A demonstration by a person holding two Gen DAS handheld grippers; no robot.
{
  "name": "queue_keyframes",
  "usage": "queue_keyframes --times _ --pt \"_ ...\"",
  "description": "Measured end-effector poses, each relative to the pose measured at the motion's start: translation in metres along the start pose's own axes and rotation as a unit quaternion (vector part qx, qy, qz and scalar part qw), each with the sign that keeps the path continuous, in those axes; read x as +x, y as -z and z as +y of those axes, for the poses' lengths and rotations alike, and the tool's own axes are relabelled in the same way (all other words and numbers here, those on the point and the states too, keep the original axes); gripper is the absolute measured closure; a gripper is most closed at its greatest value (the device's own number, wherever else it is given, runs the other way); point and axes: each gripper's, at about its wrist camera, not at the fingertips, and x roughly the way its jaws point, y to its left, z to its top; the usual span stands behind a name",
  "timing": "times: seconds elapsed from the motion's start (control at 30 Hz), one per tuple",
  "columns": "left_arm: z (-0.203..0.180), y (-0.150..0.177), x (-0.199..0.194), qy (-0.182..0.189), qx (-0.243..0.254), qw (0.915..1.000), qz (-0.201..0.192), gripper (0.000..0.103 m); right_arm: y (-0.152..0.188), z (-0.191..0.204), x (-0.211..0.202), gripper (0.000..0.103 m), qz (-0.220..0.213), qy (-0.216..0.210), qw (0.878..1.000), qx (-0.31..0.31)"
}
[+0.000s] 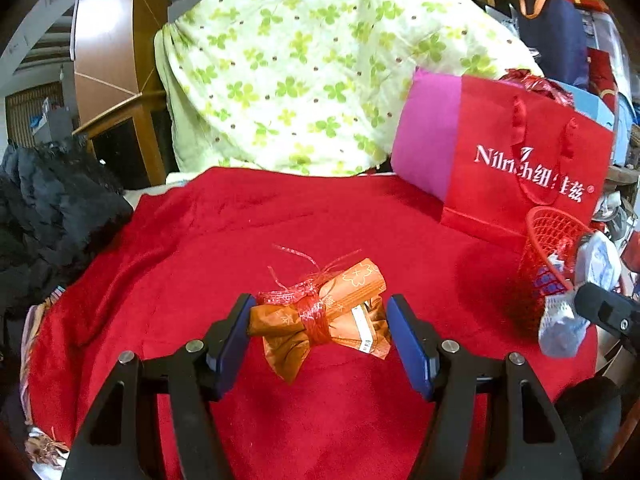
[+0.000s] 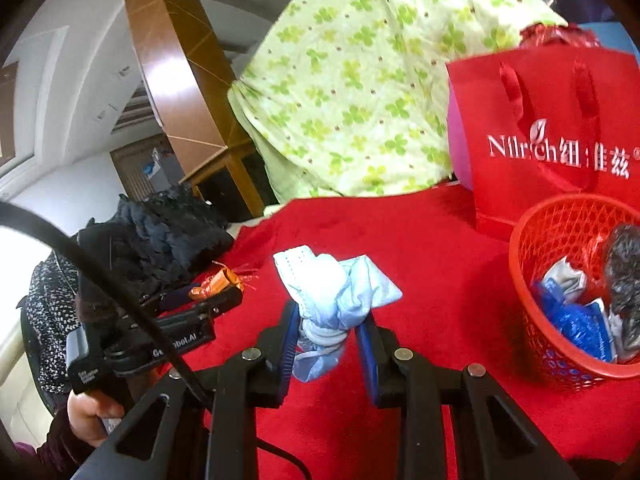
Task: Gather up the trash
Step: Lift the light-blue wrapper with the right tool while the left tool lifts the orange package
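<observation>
The orange wrapper bundle [image 1: 320, 312] hangs clamped between the left gripper [image 1: 320, 336] pads above the red cloth [image 1: 360, 220]; the right gripper [image 2: 330, 340] pinches a blue mask wad [image 2: 334, 292]. Carry each squarely over the red basket [image 2: 520, 280] rim before letting go, right first

red cloth [image 1: 224, 236]: plush, matt, velvety nap.
orange wrapper [image 1: 340, 312]: thin crinkled foil-like film, slight sheen, tied with glossy red plastic ribbon.
blue face mask [image 2: 340, 292]: soft non-woven fabric, matt, crumpled.
red basket [image 2: 560, 216]: hard plastic lattice, glossy.
red gift bag [image 1: 520, 152]: smooth coated paper with satin ribbon handles.
floral quilt [image 1: 304, 60]: matt cotton-like cloth, creased.
gripper fingers [image 1: 232, 344]: black matt plastic with blue pads and metal pins.
cabinet [image 1: 108, 40]: polished wood, glossy.
</observation>
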Motion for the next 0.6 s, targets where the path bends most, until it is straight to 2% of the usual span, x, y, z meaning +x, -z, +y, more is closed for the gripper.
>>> queue_keyframes --times 0.27,0.6 --pt "-0.012 -0.005 -0.035 -0.005 0.010 0.9996 -0.026 0.034 -0.006 0.024 -0.033 0.073 -0.034 -0.003 0.999 -0.028" --pt "-0.022 -0.007 -0.066 -0.008 0.023 0.9984 -0.050 0.034 -0.011 0.025 -0.057 0.073 -0.054 0.001 0.998 -0.029"
